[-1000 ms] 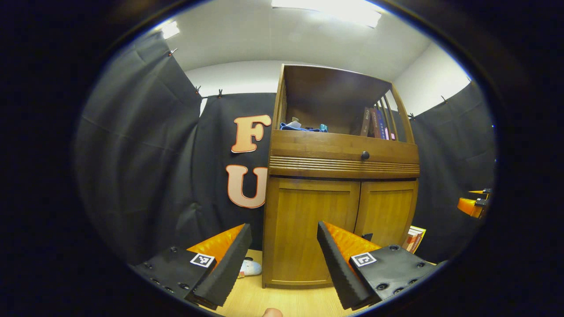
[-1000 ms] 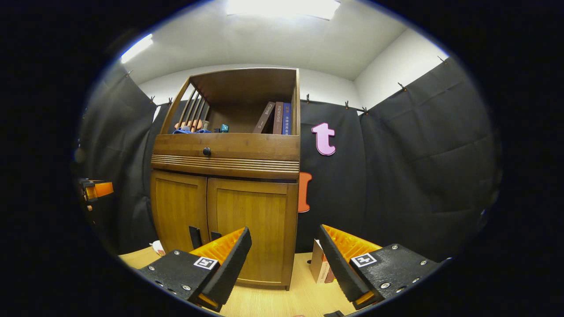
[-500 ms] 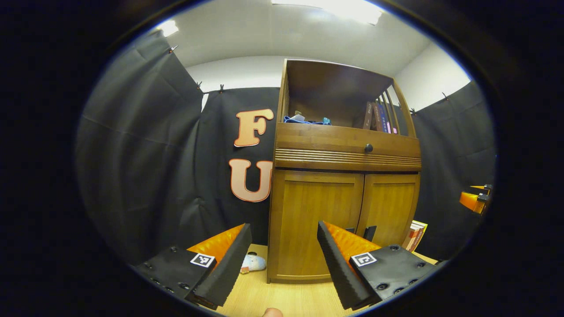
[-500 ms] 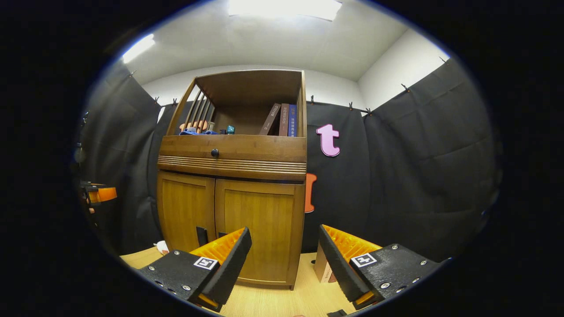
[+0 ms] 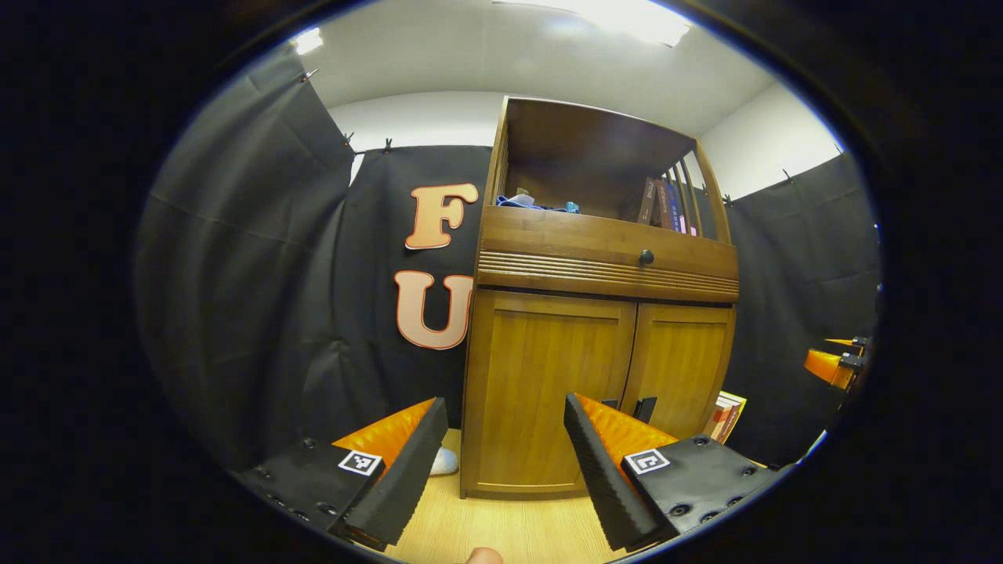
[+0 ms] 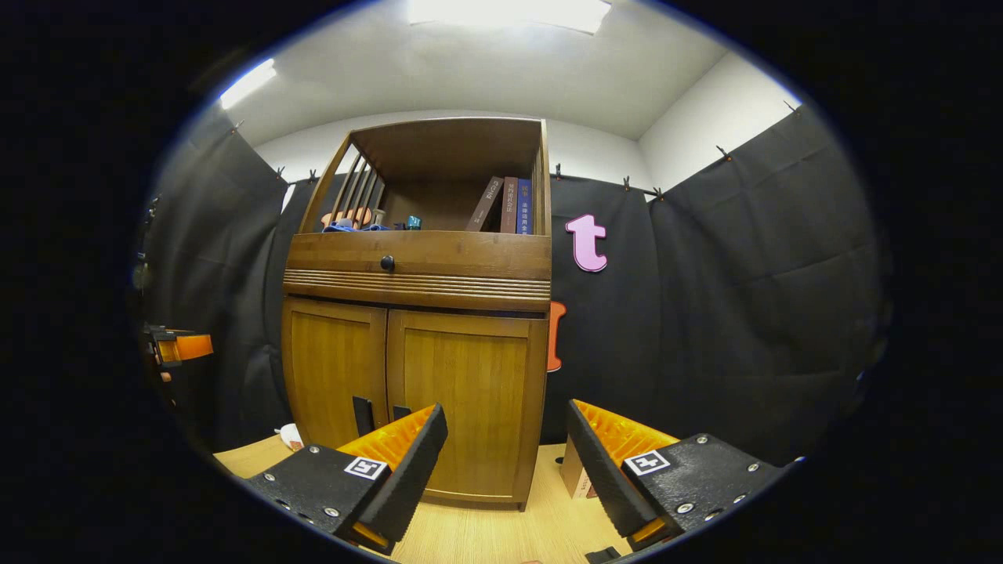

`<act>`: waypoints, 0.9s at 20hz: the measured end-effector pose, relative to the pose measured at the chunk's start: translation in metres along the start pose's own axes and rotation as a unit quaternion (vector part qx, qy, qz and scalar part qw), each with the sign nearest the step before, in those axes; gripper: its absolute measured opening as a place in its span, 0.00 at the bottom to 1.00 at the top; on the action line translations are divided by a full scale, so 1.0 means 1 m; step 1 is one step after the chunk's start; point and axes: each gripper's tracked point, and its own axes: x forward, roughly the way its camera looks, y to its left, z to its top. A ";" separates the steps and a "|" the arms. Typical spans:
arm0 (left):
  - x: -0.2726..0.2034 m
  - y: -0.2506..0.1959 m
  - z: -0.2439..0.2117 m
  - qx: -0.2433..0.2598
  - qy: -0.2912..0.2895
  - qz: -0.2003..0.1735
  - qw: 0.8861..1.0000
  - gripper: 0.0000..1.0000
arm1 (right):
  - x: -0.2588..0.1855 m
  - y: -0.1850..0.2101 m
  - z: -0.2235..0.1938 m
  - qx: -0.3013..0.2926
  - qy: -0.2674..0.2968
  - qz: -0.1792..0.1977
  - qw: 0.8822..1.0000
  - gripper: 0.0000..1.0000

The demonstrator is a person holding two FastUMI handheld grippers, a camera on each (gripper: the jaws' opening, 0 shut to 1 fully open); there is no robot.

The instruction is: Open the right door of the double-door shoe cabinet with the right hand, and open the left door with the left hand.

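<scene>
The wooden shoe cabinet (image 5: 599, 270) stands a short way ahead with both doors shut. In the left gripper view the left door (image 5: 541, 376) is straight ahead and the right door (image 5: 683, 356) is beyond it. A dark handle (image 5: 646, 407) shows by the middle seam. My left gripper (image 5: 504, 401) is open and empty, short of the left door. In the right gripper view the right door (image 6: 470, 392) and left door (image 6: 329, 368) each show a dark handle (image 6: 362, 413) low by the seam. My right gripper (image 6: 505, 407) is open and empty, off the right door's outer edge.
A drawer with a round knob (image 5: 646, 257) sits above the doors, under an open shelf with books (image 6: 509, 205). Books (image 5: 725, 415) lean on the floor to the cabinet's right. A small white thing (image 5: 444, 462) lies at its left. The floor (image 6: 486, 533) is pale wood.
Both grippers have drifted slightly toward the cabinet, which sits a little higher and larger in the left gripper view. The doors stay shut and both grippers stay open.
</scene>
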 end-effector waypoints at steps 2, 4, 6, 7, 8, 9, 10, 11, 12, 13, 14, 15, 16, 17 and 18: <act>-0.001 0.003 0.000 0.005 -0.002 0.004 1.000 0.96 | -0.001 0.001 -0.001 -0.002 0.001 0.000 1.000 0.99; -0.001 0.006 0.000 0.010 -0.003 0.008 1.000 0.98 | 0.000 0.003 -0.003 -0.003 0.003 0.000 1.000 0.99; -0.001 0.005 -0.001 0.010 -0.003 0.005 1.000 0.96 | 0.002 0.007 -0.007 -0.003 0.005 0.001 1.000 0.99; -0.001 0.005 -0.001 0.010 -0.002 0.004 1.000 0.96 | 0.003 0.009 -0.009 -0.001 0.006 0.003 1.000 0.94; -0.001 0.004 -0.002 0.010 -0.003 0.002 1.000 0.97 | 0.004 0.014 -0.012 0.002 0.007 0.008 1.000 0.94; -0.001 0.001 -0.003 0.009 -0.003 -0.001 1.000 0.97 | 0.005 0.018 -0.016 0.005 0.008 0.012 1.000 0.94; -0.001 0.000 -0.003 0.009 -0.003 -0.004 1.000 0.96 | 0.008 0.022 -0.020 0.006 0.008 0.014 1.000 0.98; 0.000 0.000 -0.003 0.010 -0.004 -0.005 1.000 0.97 | 0.011 0.025 -0.024 0.005 0.008 0.014 1.000 0.94; 0.000 0.000 -0.003 0.010 -0.004 -0.005 1.000 0.97 | 0.015 0.029 -0.029 0.006 0.009 0.015 1.000 0.94; -0.001 0.000 -0.005 0.010 -0.004 -0.006 1.000 0.96 | 0.018 0.036 -0.036 0.009 0.012 0.019 1.000 0.94; 0.001 0.000 -0.006 0.009 -0.003 -0.008 1.000 0.95 | 0.022 0.044 -0.044 0.012 0.016 0.025 0.999 0.94; 0.001 0.000 -0.008 0.008 -0.002 -0.008 1.000 0.95 | 0.027 0.052 -0.052 0.014 0.021 0.031 0.999 0.94; 0.002 0.001 -0.010 0.008 -0.001 -0.009 1.000 0.97 | 0.032 0.059 -0.059 0.014 0.024 0.035 0.999 0.98; 0.002 0.002 -0.012 0.008 0.000 -0.009 1.000 0.97 | 0.039 0.065 -0.065 0.013 0.025 0.037 0.999 0.98; 0.003 0.004 -0.012 0.007 0.000 -0.007 1.000 0.97 | 0.047 0.071 -0.071 0.013 0.025 0.038 0.999 0.90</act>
